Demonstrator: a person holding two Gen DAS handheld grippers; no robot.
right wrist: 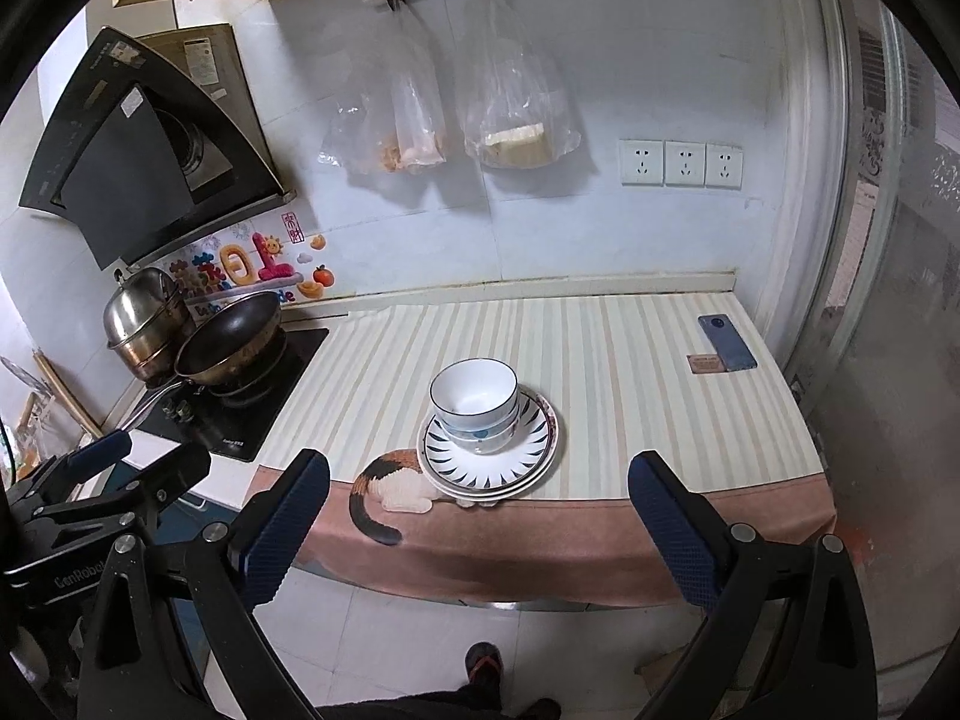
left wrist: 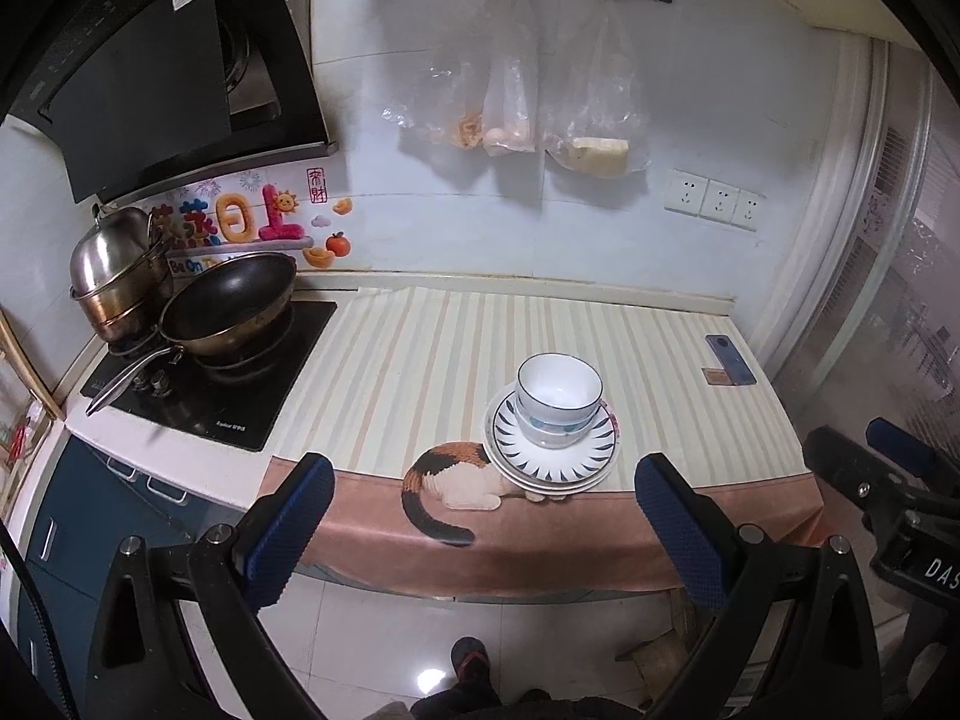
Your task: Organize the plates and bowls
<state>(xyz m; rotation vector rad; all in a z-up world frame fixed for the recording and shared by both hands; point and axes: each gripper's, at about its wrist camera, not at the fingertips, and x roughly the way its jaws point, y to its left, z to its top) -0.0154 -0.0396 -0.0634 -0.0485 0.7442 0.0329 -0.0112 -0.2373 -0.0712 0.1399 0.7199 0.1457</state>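
Nested white bowls with blue trim (left wrist: 558,399) (right wrist: 475,405) sit on a stack of white plates with a blue spiked rim (left wrist: 585,459) (right wrist: 522,453), on the striped counter cloth near its front edge. My left gripper (left wrist: 486,495) hangs in front of the counter, below and short of the stack, open and holding nothing. My right gripper (right wrist: 480,495) is held back the same way, open and empty. Each gripper shows at the edge of the other's view.
A stove (left wrist: 210,384) with a black wok (left wrist: 231,306) and a steel steamer pot (left wrist: 117,276) stands at the left. A phone (right wrist: 726,342) and a small card (right wrist: 703,363) lie at the counter's back right. Plastic bags (right wrist: 516,114) hang on the wall. A person's foot (right wrist: 483,663) is on the tiled floor.
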